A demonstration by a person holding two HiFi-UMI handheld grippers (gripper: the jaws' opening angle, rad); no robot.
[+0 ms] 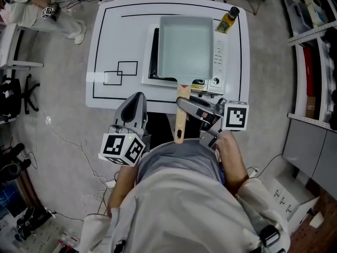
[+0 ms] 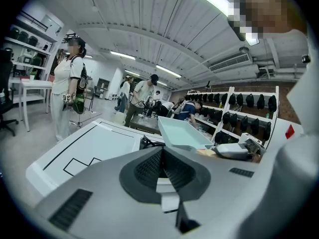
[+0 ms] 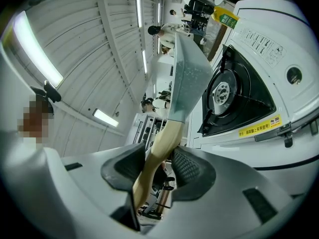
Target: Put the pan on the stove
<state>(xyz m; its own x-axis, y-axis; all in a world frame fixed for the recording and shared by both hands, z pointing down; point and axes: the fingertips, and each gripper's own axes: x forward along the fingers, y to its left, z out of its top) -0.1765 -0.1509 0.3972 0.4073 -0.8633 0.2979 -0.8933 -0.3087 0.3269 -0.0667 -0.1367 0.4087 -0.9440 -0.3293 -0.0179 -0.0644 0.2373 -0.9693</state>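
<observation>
A pale blue-green rectangular pan (image 1: 185,49) hangs over the black burner of a white portable stove (image 1: 218,57) on the white table (image 1: 100,46). Its wooden handle (image 1: 180,123) points back toward me. My right gripper (image 1: 183,103) comes in from the right and is shut on that handle. In the right gripper view the handle (image 3: 162,143) runs between the pads, and a gap separates the pan (image 3: 189,83) from the burner (image 3: 234,93). My left gripper (image 1: 138,98) hovers at the table's near edge, left of the handle, with its jaws (image 2: 162,151) shut on nothing.
A yellow-labelled oil bottle (image 1: 227,20) stands at the table's far right corner beside the stove. Black outlined squares (image 1: 121,73) mark the table's left half. A person (image 1: 31,9) sits far left; others stand beyond the table. Shelving lines the right side.
</observation>
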